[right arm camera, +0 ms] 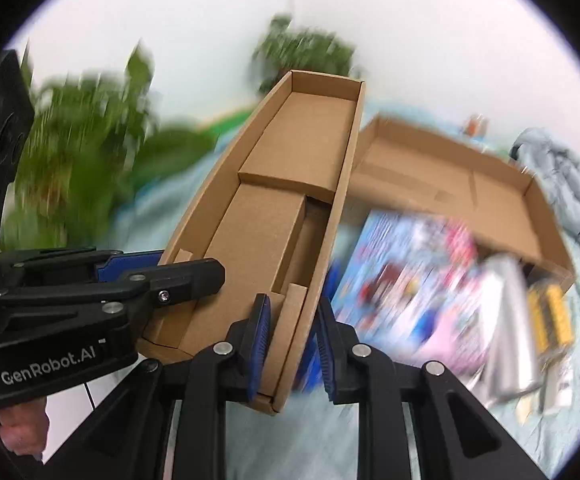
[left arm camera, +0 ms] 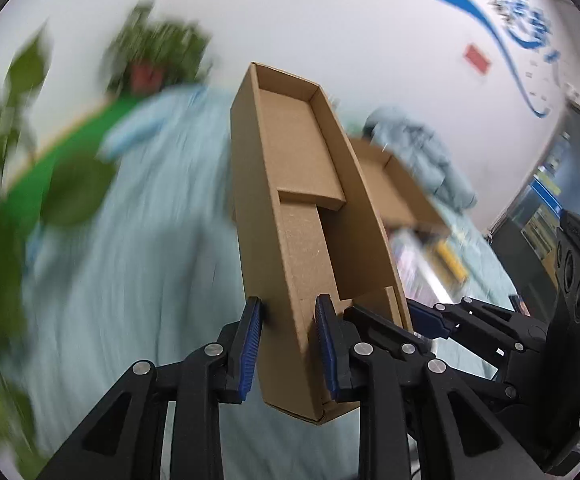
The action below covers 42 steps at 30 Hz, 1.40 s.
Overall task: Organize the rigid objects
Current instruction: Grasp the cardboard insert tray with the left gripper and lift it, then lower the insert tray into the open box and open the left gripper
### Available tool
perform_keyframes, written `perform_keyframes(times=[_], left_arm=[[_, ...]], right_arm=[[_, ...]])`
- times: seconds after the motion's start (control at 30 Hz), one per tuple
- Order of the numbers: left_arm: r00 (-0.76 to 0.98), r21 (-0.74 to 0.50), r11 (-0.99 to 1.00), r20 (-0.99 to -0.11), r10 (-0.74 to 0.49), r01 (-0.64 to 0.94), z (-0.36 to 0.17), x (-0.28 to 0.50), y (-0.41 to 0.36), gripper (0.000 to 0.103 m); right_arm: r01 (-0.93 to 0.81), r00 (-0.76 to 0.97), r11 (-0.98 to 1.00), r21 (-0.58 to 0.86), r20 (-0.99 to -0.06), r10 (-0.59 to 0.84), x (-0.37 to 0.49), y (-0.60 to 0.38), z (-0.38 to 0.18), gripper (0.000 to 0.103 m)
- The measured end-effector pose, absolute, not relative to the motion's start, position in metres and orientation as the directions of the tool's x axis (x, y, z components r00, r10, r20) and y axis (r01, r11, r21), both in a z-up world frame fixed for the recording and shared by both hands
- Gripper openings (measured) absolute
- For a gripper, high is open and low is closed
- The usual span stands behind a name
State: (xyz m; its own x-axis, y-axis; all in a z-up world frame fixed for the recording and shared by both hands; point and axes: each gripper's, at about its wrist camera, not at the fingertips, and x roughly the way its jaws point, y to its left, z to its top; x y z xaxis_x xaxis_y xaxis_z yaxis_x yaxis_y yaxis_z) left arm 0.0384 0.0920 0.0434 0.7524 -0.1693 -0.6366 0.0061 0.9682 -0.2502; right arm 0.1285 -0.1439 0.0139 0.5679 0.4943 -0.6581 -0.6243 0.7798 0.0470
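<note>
Pale blue cloth (left arm camera: 162, 264) below, left tongs (left arm camera: 288, 344) and right tongs (right arm camera: 290, 340) each clamping cardboard tray (left arm camera: 309, 208) walls, lifted tilted.

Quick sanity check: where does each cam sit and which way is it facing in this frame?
Left wrist: sits behind the left gripper, looking along its fingers at the cardboard box; the right gripper shows at right.
Right wrist: sits behind the right gripper, facing the same box; the left gripper and a bit of hand show at left.
Shared: the box, each clamped on one side wall, and the flat cardboard tray behind.
</note>
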Motion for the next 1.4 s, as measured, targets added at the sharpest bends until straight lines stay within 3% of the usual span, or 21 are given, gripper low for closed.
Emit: perform_keyframes(times=[0.2, 0.47, 0.63, 1.0, 1.23, 1.4], left_arm=[[0.814, -0.187, 0.977, -0.549, -0.187, 0.098, 0.123, 0.128, 0.070, 0.024], [0.778, -0.215, 0.967, -0.581, -0.239, 0.137, 0.177, 0.274, 0.071, 0.024], [0.712, -0.244, 0.964, -0.659, -0.243, 0.103, 0.149, 0.345, 0.082, 0.024], [0.537, -0.239, 0.971, -0.823, -0.186, -0.030, 0.014, 0.384, 0.094, 0.021], [0.550, -0.203, 0.978, -0.823, -0.143, -0.049, -0.007, 0.369, 0.098, 0.018], [0.624, -0.186, 0.981, -0.773, -0.116, -0.048, 0.005, 0.324, 0.112, 0.019]], right_arm=[[-0.559, 0.666, 0.826, 0.067, -0.557, 0.496, 0.205, -0.160, 0.080, 0.022], [-0.515, 0.662, 0.851, 0.101, -0.584, 0.470, 0.318, -0.150, 0.121, 0.022], [-0.520, 0.579, 0.843, 0.137, -0.668, 0.466, 0.363, -0.144, 0.092, 0.022], [-0.469, 0.256, 0.812, 0.347, -0.827, 0.501, 0.431, -0.115, -0.044, 0.023], [-0.446, 0.168, 0.795, 0.411, -0.834, 0.526, 0.438, -0.108, -0.069, 0.022], [-0.471, 0.173, 0.792, 0.388, -0.839, 0.515, 0.439, -0.100, -0.066, 0.030]])
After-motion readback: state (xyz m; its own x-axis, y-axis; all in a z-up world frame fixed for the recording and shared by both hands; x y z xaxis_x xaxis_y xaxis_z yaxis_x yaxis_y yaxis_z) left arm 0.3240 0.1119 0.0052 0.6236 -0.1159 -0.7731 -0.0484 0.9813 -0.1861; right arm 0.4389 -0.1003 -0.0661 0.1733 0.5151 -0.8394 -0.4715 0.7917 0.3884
